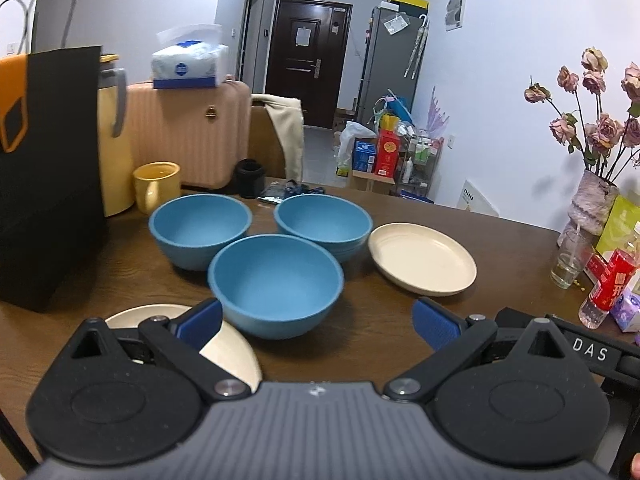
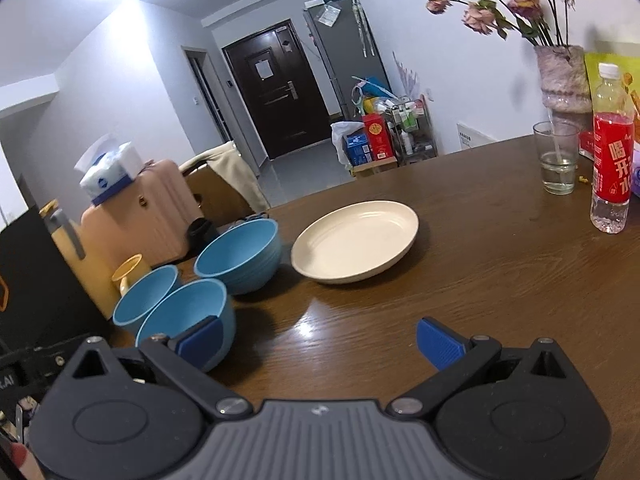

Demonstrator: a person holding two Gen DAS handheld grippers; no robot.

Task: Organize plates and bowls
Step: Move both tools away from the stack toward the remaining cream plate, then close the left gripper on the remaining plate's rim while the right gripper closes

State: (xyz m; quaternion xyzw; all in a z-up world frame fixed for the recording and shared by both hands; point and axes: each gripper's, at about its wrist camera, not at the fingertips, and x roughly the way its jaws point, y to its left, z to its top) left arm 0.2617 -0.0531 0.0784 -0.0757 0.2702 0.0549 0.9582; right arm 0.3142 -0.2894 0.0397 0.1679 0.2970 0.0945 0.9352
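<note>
- Left wrist view: left hand-held gripper (image 1: 318, 322) spread wide, nothing btwn the blue pads, holding nothing.
- Nearest blue bowl (image 1: 276, 284) sits right ahead of it, roughly centred in the gap but beyond the fingertips, not touching.
- 2 more blue bowls behind that one: far-left bowl (image 1: 200, 230) & far-right bowl (image 1: 323, 224); the 3 form a tight cluster, can't tell if rims touch.
- Near cream plate (image 1: 230, 350) lies under/behind the left finger, partly hidden.
- Far cream plate (image 1: 422, 258) ahead & to the right, just beside the far-right bowl, flat on the counter (image 1: 500, 248).
- Yellow mug (image 1: 156, 186) & black bag (image 1: 48, 176) off to the left, past the bowls.
- Right wrist view: right hand-held gripper (image 2: 318, 344) also wide open, empty, only bare counter btwn its fingers.
- From here the bowls cluster ahead-left; the closest is partly behind the left finger. Cream plate ahead, slightly left of centre, well clear of the fingertips.
- Glass (image 2: 557, 157), red-label bottle (image 2: 611, 152) & vase (image 2: 562, 78) of dried flowers far right.
</note>
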